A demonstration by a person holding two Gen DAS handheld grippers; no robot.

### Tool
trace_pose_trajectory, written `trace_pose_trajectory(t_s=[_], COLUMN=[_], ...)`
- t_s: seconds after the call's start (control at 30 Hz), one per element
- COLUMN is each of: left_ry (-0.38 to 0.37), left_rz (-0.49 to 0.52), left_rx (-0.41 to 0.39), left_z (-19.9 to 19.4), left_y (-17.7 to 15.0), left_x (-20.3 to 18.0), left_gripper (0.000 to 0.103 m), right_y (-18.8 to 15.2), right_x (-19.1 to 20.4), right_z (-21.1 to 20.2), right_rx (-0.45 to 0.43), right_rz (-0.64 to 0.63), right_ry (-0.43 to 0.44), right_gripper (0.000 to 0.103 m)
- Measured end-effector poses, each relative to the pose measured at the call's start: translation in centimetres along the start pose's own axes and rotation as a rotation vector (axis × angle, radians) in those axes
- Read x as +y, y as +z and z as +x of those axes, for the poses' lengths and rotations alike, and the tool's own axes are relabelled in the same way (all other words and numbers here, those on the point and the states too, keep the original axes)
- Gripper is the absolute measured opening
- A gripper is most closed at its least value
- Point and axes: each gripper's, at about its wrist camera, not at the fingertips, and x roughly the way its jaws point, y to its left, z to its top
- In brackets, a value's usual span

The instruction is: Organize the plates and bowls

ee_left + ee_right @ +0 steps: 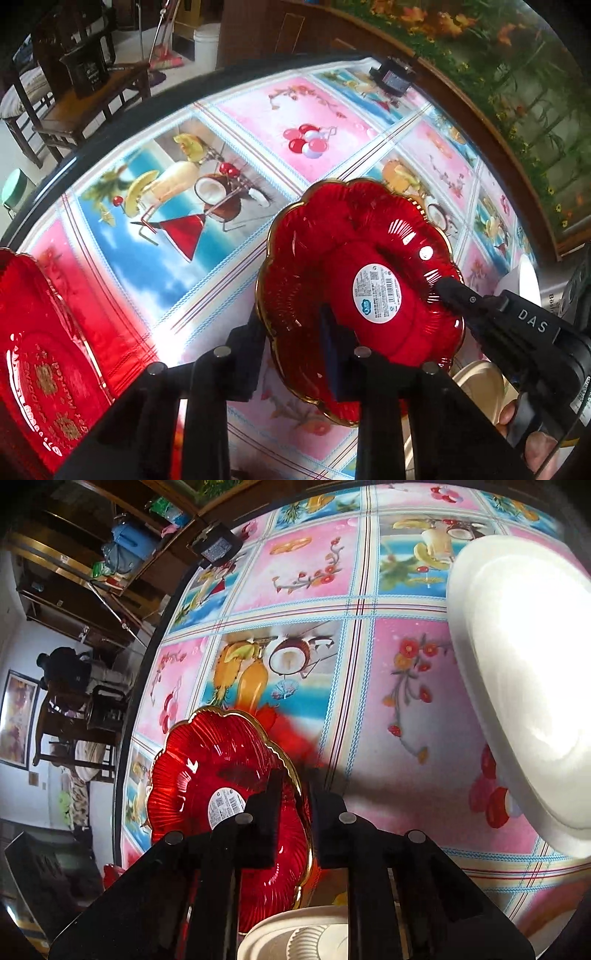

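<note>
A red glass flower-shaped plate (354, 258) with a gold rim and a white barcode sticker is held above the table, tilted. My left gripper (291, 354) is shut on its near rim, one finger inside the plate and one outside. My right gripper (443, 286) grips the plate's right rim in the left wrist view. In the right wrist view the same plate (207, 782) stands on edge between the right gripper (295, 812) fingers. A second red plate (40, 350) with gold lettering lies at the far left.
A fruit-patterned tablecloth (207, 158) covers the round table. A large white dish (524, 679) sits at the right. A cream ribbed bowl (306, 938) lies below the right gripper. A small black box (393, 75) stands at the far table edge. Wooden chairs stand beyond the table.
</note>
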Motion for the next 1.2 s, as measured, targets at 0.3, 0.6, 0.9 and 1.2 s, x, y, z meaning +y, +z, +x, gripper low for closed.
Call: trace_pose_trajectory(t_s=[0.3,0.6,0.9,1.2], left_ry=[-0.046,-0.094,-0.139,-0.125], left_rz=[0.019,0.028,0.022,0.015], left_rx=[-0.087,-0.172,-0.263,-0.361], left_z=[-3.3,-7.0,-12.7,-17.2], left_y=[0.2,-0.3,-2.9,-7.2], left_x=[0.0,1.2,5.9,12.5], left_gripper=[0.027,0.027,0.027,0.027], right_y=[-0.8,-2.9,-9.0,-18.4], right_x=[0.8,2.8,6.1,9.8], right_z=[-3.0,-6.4,-11.1,-13.3], right_rx=[-0.081,-0.155,-0.24,-0.279], right_rz=[0.01,-0.027,-0.082,-0.159], right_ry=[0.075,0.121,0.227,0.318], right_gripper=[0.012,0.012,0.012,0.012])
